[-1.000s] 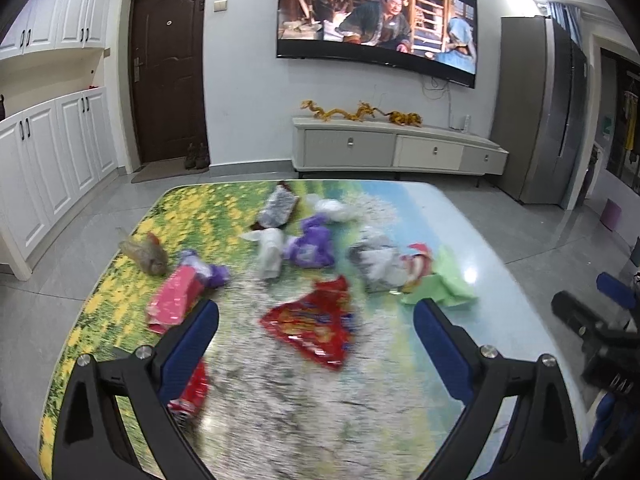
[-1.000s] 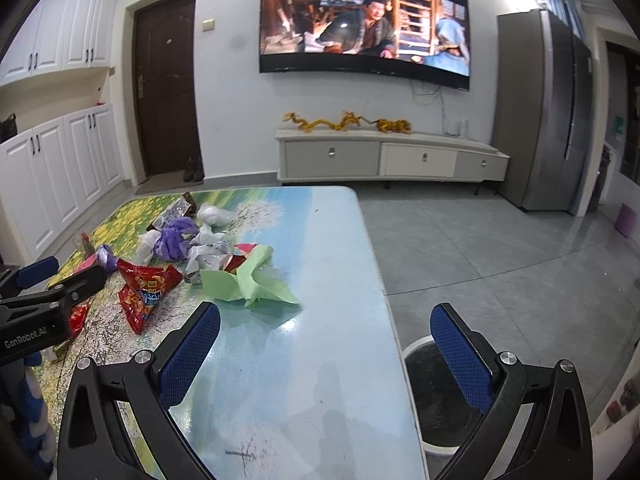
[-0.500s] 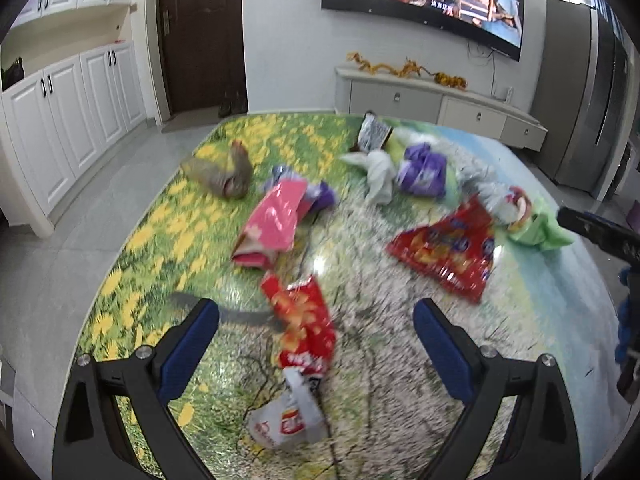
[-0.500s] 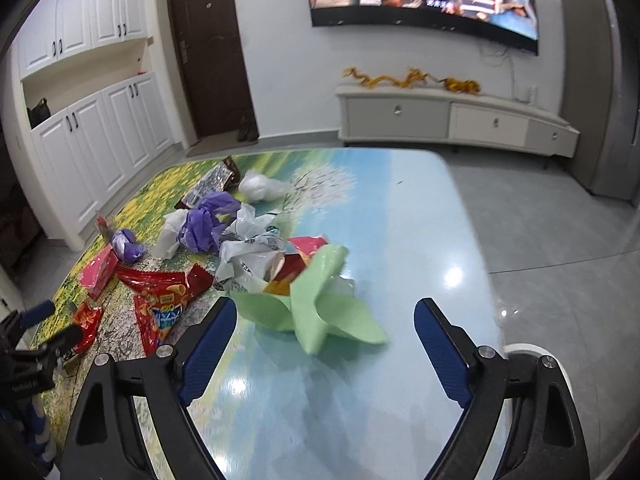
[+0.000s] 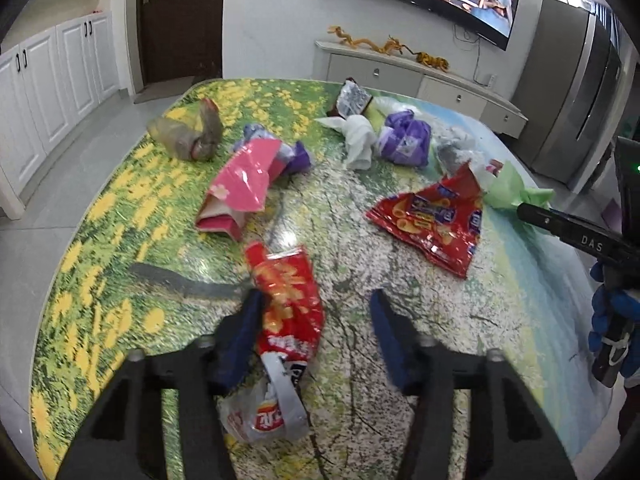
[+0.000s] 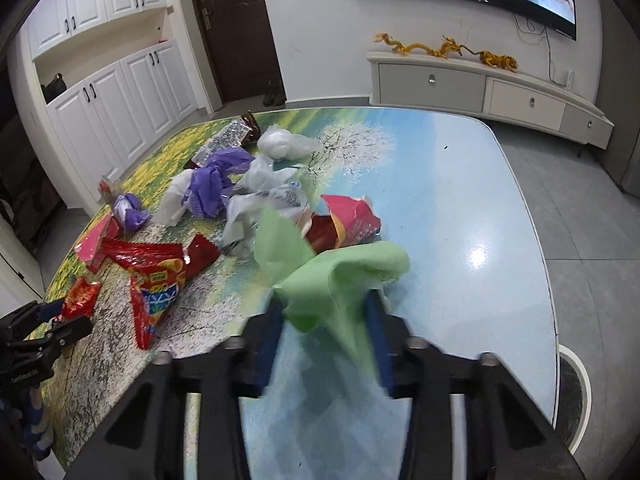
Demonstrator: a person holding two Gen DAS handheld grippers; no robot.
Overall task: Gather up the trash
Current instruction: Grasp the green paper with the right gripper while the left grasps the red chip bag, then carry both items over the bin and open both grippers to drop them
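Observation:
Trash lies scattered on a table with a printed landscape top. My left gripper is half closed around a small red chip bag; its left finger touches the bag, its right finger stands apart. My right gripper is narrowed around a green paper sheet, both fingers at its sides. Other pieces: a large red snack bag, a pink wrapper, a purple bag, white plastic, a brown crumpled bag.
A round white-rimmed bin stands on the floor by the table's right edge. A red cup-like carton and clear plastic lie behind the green sheet. TV console and cabinets line the walls.
Both grippers moved forward and down onto the trash and narrowed: the left around the small red chip bag, the right around the green paper sheet.

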